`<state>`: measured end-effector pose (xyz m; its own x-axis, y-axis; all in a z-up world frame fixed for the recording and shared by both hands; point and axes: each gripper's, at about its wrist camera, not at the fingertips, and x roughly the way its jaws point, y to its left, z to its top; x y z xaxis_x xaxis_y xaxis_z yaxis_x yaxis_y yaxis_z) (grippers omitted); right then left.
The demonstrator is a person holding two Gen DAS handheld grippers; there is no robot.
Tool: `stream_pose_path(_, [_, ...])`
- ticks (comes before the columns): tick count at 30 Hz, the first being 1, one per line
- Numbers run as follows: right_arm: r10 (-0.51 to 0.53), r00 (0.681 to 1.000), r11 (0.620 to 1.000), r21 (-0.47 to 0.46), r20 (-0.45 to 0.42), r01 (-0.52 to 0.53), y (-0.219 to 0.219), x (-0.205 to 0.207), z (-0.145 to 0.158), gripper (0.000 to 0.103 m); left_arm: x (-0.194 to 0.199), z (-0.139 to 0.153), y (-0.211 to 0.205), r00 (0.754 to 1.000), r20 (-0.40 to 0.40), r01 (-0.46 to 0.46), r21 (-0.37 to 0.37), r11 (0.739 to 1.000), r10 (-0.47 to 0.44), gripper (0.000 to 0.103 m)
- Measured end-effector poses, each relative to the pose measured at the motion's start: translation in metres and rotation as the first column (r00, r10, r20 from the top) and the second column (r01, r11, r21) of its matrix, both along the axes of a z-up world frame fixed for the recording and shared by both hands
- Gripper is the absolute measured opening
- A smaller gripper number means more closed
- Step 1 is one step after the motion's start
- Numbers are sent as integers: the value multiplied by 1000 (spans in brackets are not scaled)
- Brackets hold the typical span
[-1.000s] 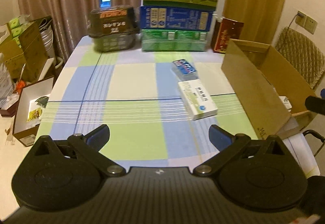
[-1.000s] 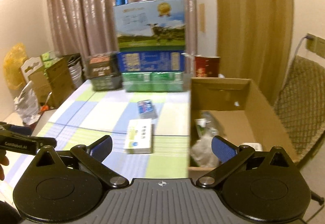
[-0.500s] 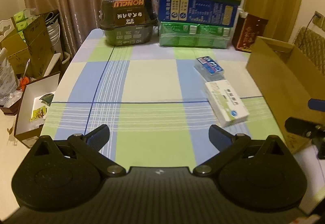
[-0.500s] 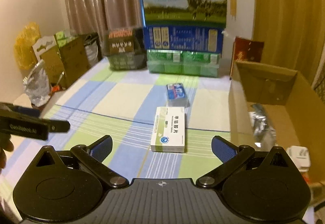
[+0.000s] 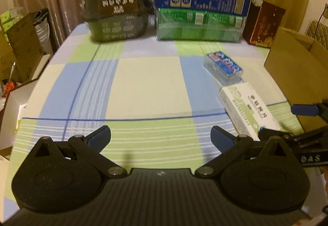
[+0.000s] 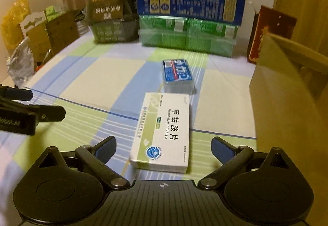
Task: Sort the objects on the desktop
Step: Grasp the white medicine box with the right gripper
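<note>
Right wrist view: approach step, right gripper point(image 6: 163, 149) spread wide over Mecobalamin tablet box point(image 6: 164, 131) on checked tablecloth point(image 6: 86, 74), left gripper point(image 5: 160, 136) likewise apart and empty; next, lowering to straddle, then clamping.

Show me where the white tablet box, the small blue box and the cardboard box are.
white tablet box point(image 6: 164, 131), right wrist view, on its printed top face
small blue box point(image 6: 177, 72), right wrist view, on its blue label
cardboard box point(image 6: 287, 90), right wrist view, on its near outer wall
</note>
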<state>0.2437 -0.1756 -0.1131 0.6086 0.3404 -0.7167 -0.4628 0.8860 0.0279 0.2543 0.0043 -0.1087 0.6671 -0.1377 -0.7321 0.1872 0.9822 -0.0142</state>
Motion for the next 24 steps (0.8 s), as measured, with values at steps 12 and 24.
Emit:
stream_pose_path(12, [3, 999, 999, -39, -35, -5, 11, 19, -22, 85, 23, -21, 3, 999, -33, -25, -31, 999, 23, 102])
stream_pose_path(24, [-2, 999, 999, -54, -38, 0, 14, 21, -26, 69, 27, -26, 1, 999, -33, -19, -34, 999, 17, 102])
